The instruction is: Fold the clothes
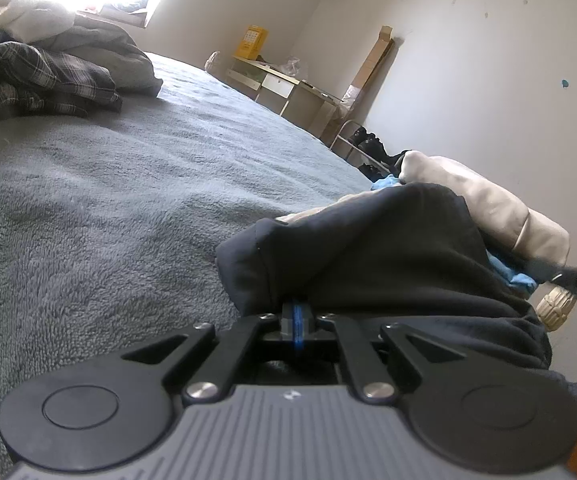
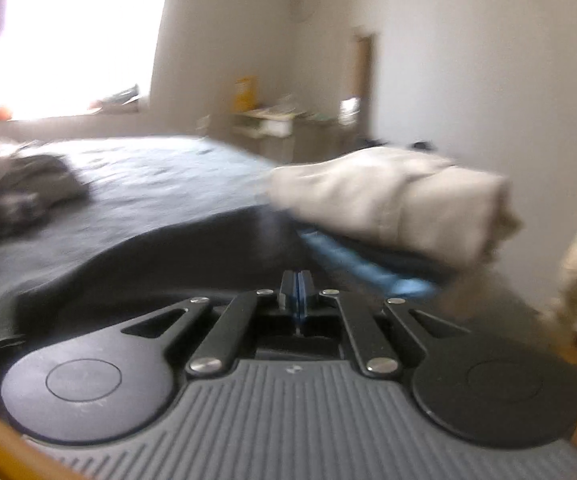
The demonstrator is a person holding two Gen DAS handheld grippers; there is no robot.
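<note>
Grey fleece blanket (image 1: 128, 208) covers the bed, and at its far left lies a heap of unfolded clothes with a plaid shirt (image 1: 36, 76) on the near side. To the right of that, close in, the left gripper (image 1: 297, 312) has its jaws closed on the near edge of a dark garment (image 1: 368, 248); the cloth bunches up right at the tips. Further right, a folded cream garment (image 1: 488, 200) sits on something blue (image 1: 516, 276), just behind the dark cloth.

From the right wrist, blurred by motion, the right gripper (image 2: 297, 280) shows its jaws together. The dark garment (image 2: 168, 256) lies spread just ahead of the tips, but whether a fold is pinched there I cannot tell.

Judging by this, the step in hand is taking hold of the dark garment's near edge with both grippers. Next it calls for lifting that edge evenly and carrying it over toward the far side, keeping clear of the cream stack.
</note>
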